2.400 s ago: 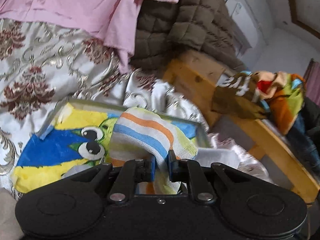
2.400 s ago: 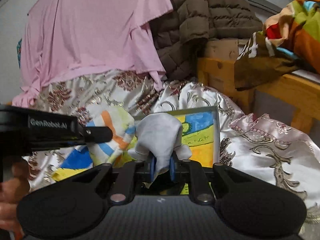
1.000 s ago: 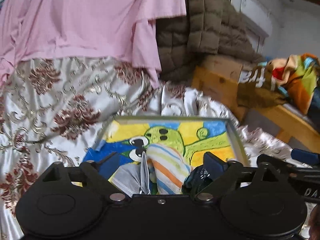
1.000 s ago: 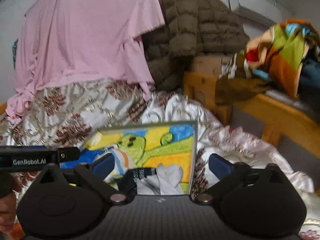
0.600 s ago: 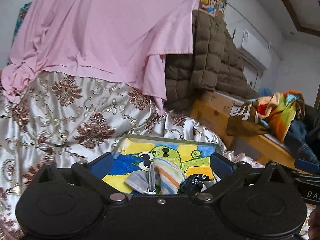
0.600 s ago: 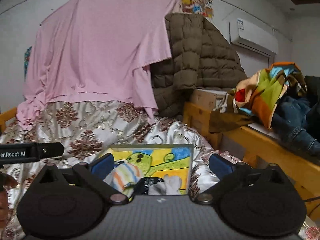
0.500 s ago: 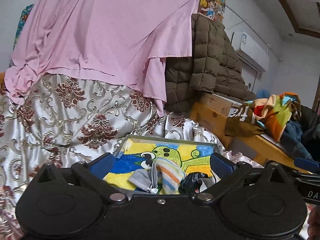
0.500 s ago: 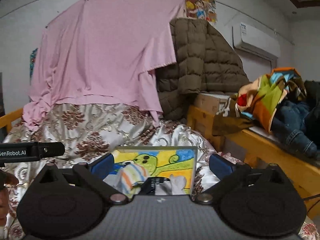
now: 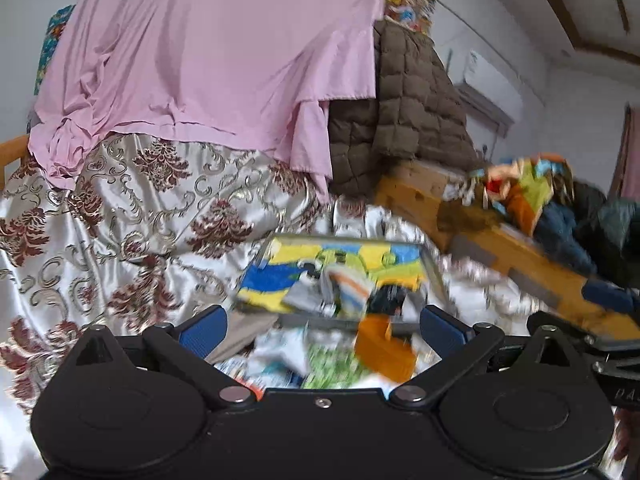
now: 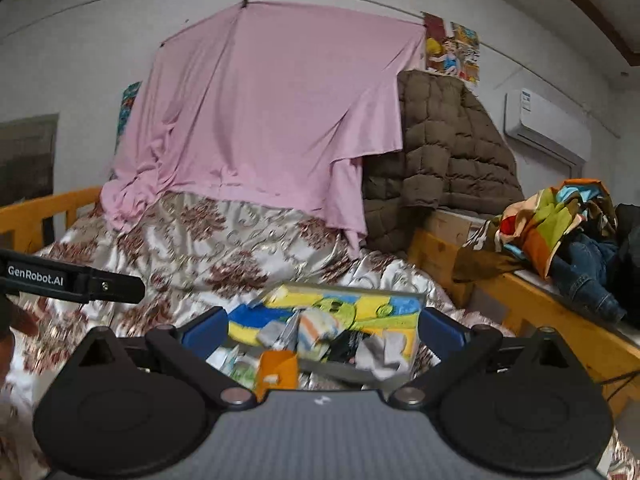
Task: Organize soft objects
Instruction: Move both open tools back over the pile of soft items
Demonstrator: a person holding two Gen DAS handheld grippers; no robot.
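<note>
A tray with a yellow, blue and green cartoon picture [image 9: 280, 276] [image 10: 400, 308] lies on the bed. In it lie a striped sock [image 9: 352, 284] [image 10: 318, 330], a grey sock [image 9: 304, 300] [image 10: 270, 332], a black sock [image 9: 390, 300] [image 10: 346, 346] and a light grey sock [image 10: 384, 354]. My left gripper [image 9: 322, 330] is open and empty, held back from the tray. My right gripper [image 10: 322, 330] is open and empty too. Closer to me lie an orange piece [image 9: 384, 346] [image 10: 276, 372] and green and white cloth [image 9: 328, 368].
A floral satin bedspread [image 9: 140, 216] covers the bed. A pink sheet [image 10: 272, 120] and a brown quilted coat [image 10: 444, 148] hang behind. A wooden bed frame [image 10: 560, 320] with colourful clothes [image 10: 552, 220] runs along the right. The left gripper's arm [image 10: 68, 278] shows at left.
Both grippers let go of their socks in the tray, opened wide, and pulled back and up. More loose cloth has come into view in front of the tray.
</note>
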